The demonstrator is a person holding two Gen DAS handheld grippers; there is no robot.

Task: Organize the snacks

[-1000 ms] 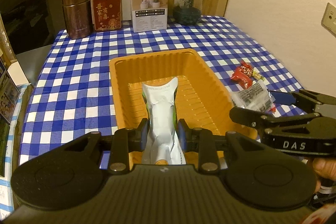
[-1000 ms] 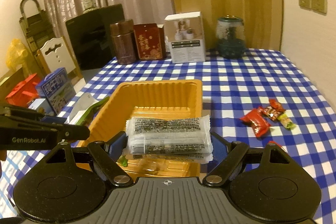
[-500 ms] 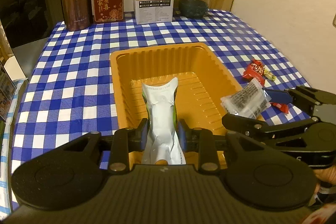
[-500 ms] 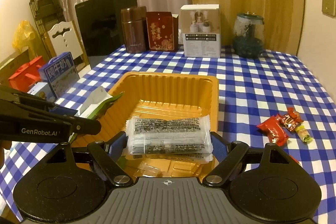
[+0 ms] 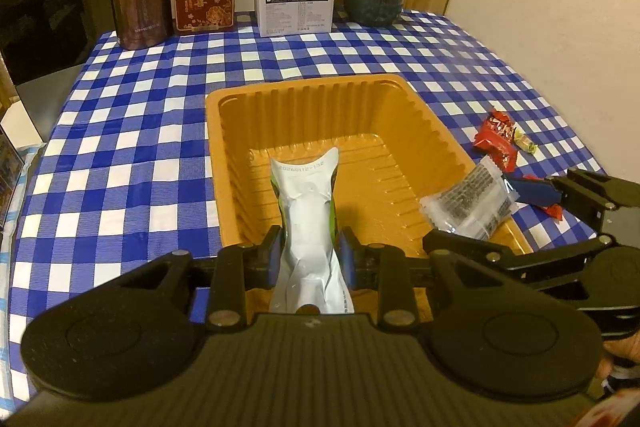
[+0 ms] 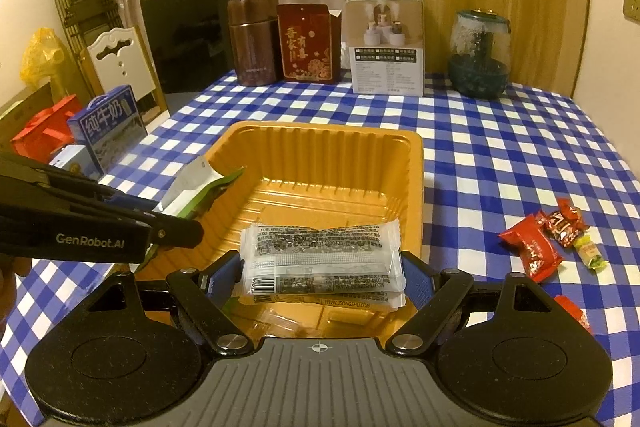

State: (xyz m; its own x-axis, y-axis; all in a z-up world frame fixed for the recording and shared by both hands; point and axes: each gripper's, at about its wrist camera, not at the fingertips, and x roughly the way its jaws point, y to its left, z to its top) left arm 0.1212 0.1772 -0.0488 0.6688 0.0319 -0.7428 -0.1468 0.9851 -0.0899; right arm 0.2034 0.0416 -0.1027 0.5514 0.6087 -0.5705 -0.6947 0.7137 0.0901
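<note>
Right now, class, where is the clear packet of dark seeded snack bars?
The clear packet is clamped in the right gripper, held over the near end of the orange tray; in the left wrist view it appears at the tray's right edge.

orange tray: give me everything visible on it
The orange tray is a rectangular tub of thin, glossy moulded plastic with fluted walls, a rolled rim and a ribbed floor. It sits upright on the checked tablecloth, near the front of the table. Its visible floor is bare. The left gripper holds a white pouch over its left side; the right gripper holds a clear packet over its near end. Whether either touches it is unclear.
</note>
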